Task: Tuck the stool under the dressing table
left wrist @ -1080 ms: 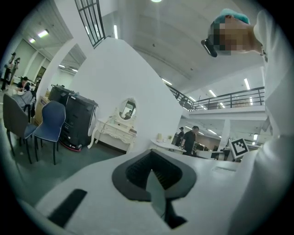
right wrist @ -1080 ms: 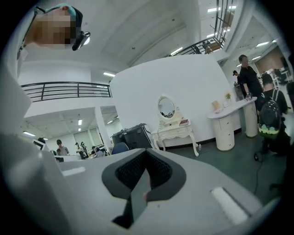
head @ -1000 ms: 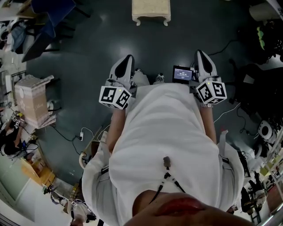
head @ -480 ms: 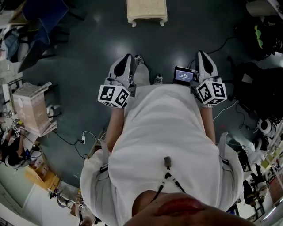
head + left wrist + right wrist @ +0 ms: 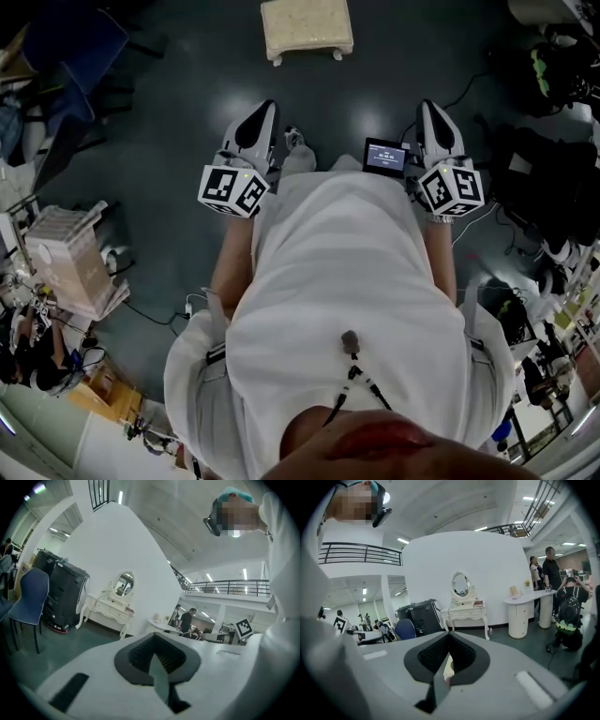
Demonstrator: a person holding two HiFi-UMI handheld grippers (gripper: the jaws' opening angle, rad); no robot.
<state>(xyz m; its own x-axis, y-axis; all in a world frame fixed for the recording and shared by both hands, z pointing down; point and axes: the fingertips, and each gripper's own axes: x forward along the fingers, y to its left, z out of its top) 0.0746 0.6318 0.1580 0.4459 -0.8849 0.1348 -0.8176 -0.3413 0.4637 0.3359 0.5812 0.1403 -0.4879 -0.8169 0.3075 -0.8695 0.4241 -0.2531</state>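
Stool at 12 o'clock, well ahead of you; dressing table stands against the far wall. Left gripper and right gripper both pressed together, empty. Probably light, stiff frame, soft top: take the seat rail, not the cushion.

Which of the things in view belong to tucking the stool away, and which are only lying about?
For the job: stool, dressing table.
Lying about: blue chair, black case, cardboard box, white counter.
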